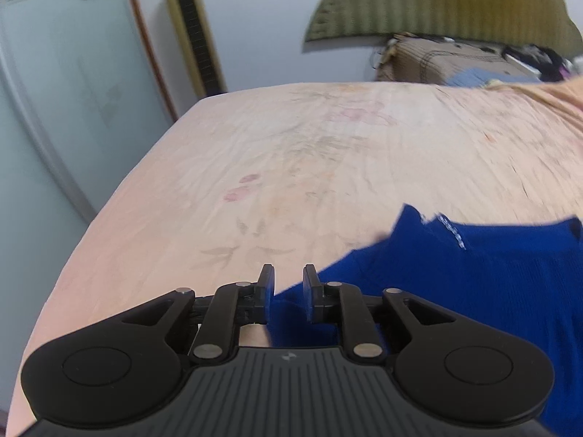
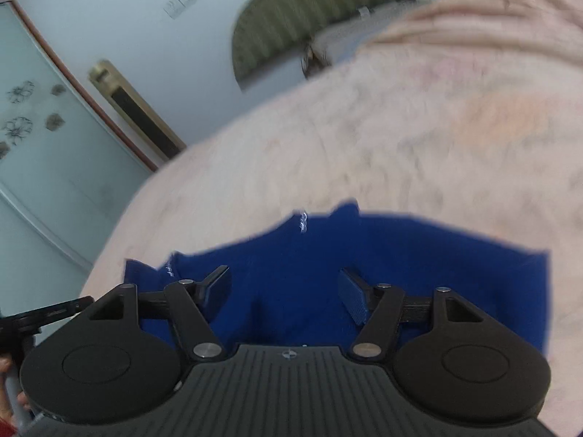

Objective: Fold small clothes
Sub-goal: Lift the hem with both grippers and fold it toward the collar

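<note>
Blue garment lies on the bed, bunched and uneven — no tidy fold visible, so most work looks left. Right gripper jaws wide apart above it; left gripper jaws slightly apart at its edge, gripping nothing.

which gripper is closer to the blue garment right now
Right. The right gripper hangs directly over the blue garment, jaws wide apart. The left gripper sits at its edge, jaws narrowly apart, cloth showing between them.
</note>
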Tool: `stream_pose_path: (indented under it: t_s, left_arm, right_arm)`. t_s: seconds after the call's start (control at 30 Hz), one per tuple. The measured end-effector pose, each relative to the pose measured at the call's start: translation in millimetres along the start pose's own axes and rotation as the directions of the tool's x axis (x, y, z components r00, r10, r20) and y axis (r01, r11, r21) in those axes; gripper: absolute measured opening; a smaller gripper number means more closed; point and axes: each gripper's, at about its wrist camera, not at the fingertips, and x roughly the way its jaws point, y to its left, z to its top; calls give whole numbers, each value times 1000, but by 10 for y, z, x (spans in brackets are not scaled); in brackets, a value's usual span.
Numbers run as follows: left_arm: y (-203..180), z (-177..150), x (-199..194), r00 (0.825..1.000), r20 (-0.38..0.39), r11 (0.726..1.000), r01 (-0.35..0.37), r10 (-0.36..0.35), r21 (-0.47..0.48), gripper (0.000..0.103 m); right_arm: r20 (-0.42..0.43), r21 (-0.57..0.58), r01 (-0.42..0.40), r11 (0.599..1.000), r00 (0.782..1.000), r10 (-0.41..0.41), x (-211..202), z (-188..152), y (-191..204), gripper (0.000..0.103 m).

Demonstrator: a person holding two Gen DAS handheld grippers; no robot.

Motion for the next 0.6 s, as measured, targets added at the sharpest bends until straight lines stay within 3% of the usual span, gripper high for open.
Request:
stream_pose_path:
  t_s: [0.07,0.17,0.37,0.5,0.6]
  left_arm:
    - [-25,-29,16,1000,0,999,14,-14,29,17]
    - [31,-95,39,998,-25,998,54,-53,40,18]
    - [284,-494,-140,975,-51,976,218,-217,16,18]
    - [367,-888,-412,959,-32,957,284,-283,59,18]
    - [403,-1123,-565,948,-36,945,318,-316,75,23]
  right_arm:
    - [52,8,137,991,989,-137,46,7,-38,67]
    - [151,27,307,951,940,-308,-122,8,-37,70]
    - [279,-127,277,952,931,-234,-736,-217,169,79]
    - [273,-161,302,940,928,-252,-1129,-481,91,79]
    - [252,-112,310,944,928,-275,-1363,-701,-52,79]
